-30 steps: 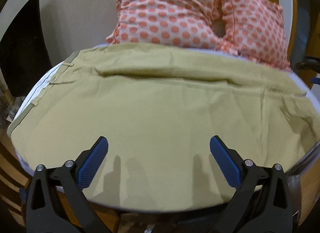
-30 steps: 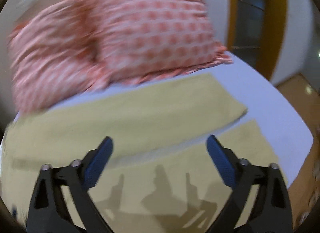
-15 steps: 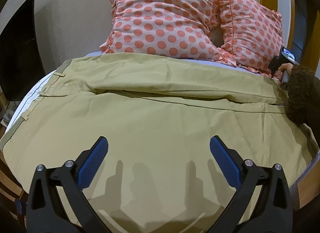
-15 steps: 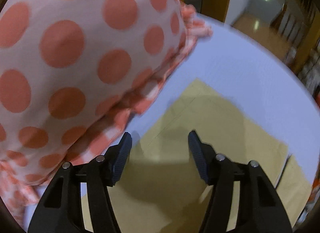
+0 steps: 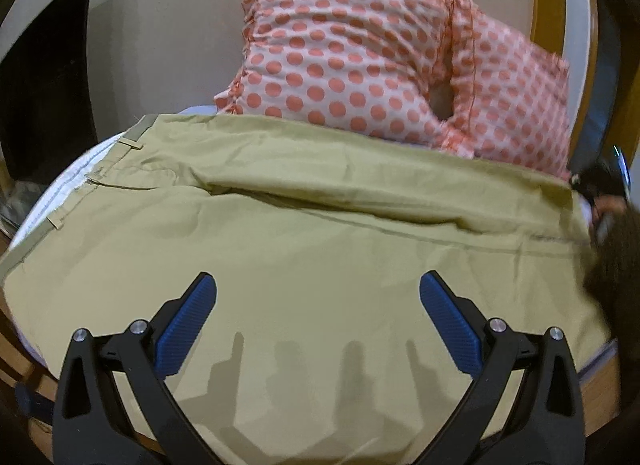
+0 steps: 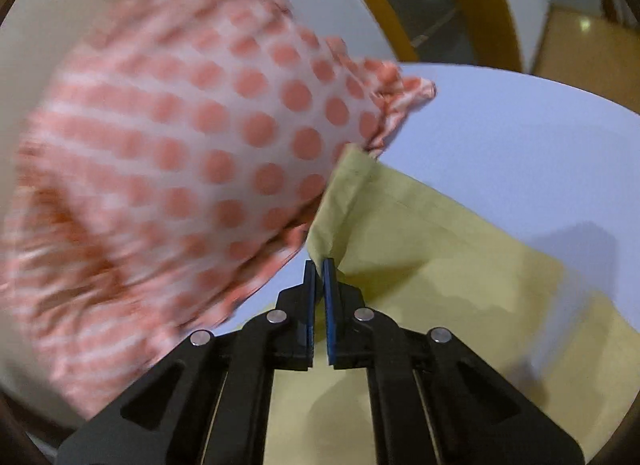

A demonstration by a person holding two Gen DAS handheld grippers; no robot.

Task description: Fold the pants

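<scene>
Warm, fairly dim indoor light. Both views are fisheye, curving strongly toward dark rounded corners. In the left wrist view, finger-shaped shadows fall on the pants, which look sharp. In the right wrist view, the polka-dot pillow left of the pants is motion-blurred.

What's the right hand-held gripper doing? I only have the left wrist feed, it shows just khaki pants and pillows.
Observer: The right hand-held gripper is shut on the pants, pinching a hem corner of the far leg beside the polka-dot pillow.
Operator: Is the corner lifted?
Observer: Yes, the pinched fabric stands up in a peak off the white sheet.
Operator: Second leg visible there?
Observer: A lower khaki layer shows at the right edge, flat on the sheet.
</scene>
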